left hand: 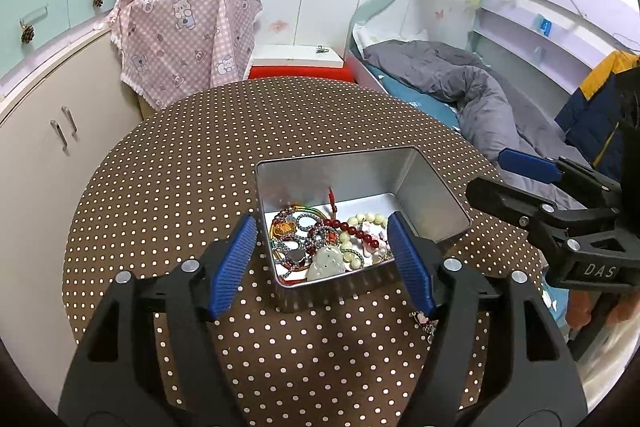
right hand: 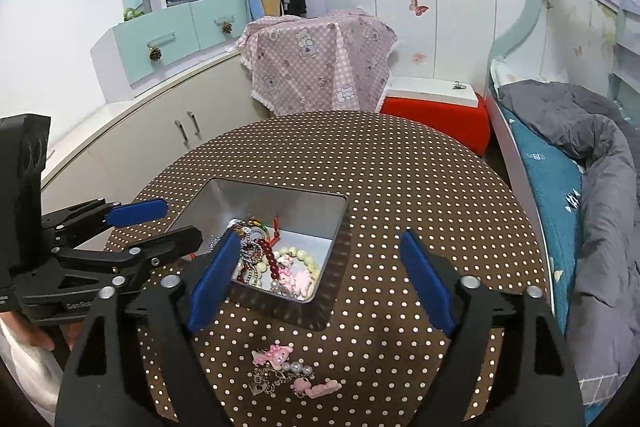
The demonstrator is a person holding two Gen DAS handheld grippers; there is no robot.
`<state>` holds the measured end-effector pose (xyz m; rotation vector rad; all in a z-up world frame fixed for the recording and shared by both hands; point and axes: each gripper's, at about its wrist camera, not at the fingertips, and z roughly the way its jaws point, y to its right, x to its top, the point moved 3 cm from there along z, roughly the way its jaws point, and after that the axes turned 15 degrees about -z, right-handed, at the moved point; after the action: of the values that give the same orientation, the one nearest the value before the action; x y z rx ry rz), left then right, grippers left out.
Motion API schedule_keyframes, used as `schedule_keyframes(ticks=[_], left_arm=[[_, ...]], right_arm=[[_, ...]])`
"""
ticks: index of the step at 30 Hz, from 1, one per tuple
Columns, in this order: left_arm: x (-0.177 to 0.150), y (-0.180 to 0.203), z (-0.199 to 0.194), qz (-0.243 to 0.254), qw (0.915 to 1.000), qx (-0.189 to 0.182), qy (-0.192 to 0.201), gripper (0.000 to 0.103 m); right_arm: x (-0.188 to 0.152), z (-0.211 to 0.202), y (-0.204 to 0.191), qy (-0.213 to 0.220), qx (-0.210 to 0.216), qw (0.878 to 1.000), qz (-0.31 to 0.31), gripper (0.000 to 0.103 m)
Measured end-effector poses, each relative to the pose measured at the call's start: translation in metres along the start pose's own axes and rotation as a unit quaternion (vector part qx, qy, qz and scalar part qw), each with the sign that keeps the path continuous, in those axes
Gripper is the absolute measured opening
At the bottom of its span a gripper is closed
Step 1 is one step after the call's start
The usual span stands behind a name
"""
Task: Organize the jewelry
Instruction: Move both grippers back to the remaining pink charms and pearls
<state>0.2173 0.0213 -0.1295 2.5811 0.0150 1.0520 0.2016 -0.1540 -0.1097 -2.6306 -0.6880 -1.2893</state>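
Note:
An open silver tin box [left hand: 424, 183] [right hand: 224, 199] sits on the round brown polka-dot table [left hand: 180, 167] [right hand: 420, 187]. It holds several bead bracelets, chains and a pale green pendant [left hand: 326, 263]. A pink charm bracelet [right hand: 286, 371] lies on the table in front of the box, below my right gripper. My left gripper [left hand: 326, 259] is open and empty, with its tips at the box's near rim. My right gripper [right hand: 316, 279] is open and empty above the box's near right corner. Each gripper shows at the side of the other's view.
A cream cabinet [left hand: 44, 147] stands left of the table. A pink checked cloth [left hand: 184, 39] covers something behind it. A red stool with a white box [right hand: 436, 111] is at the back. A bed with a grey duvet [right hand: 600, 187] runs along the right.

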Motion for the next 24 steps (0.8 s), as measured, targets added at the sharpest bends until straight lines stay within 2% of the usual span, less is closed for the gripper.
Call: schedule_keyframes(ticks=[5, 9, 14, 16, 24], left_arm=[[-0.005, 0.002, -0.004, -0.005, 1.0, 0.003, -0.002, 0.071], [-0.014, 0.007, -0.01, -0.014, 0.9999, -0.002, -0.007, 0.071], [-0.026, 0.018, -0.014, -0.001, 0.9999, -0.009, -0.014, 0.073], [-0.034, 0.023, -0.014, 0.003, 0.9997, -0.011, -0.022, 0.076], [-0.057, 0.033, -0.005, 0.011, 0.9981, -0.015, -0.059, 0.076]], right_arm=[[-0.007, -0.003, 0.0, -0.012, -0.028, 0.999, -0.01, 0.094], [-0.015, -0.007, 0.0, -0.024, -0.046, 0.999, -0.015, 0.094], [-0.027, -0.013, 0.004, -0.033, -0.052, 0.998, 0.0, 0.095], [-0.032, -0.016, 0.005, -0.037, -0.054, 0.998, 0.004, 0.095], [-0.056, -0.026, 0.017, -0.058, -0.067, 0.995, 0.051, 0.095]])
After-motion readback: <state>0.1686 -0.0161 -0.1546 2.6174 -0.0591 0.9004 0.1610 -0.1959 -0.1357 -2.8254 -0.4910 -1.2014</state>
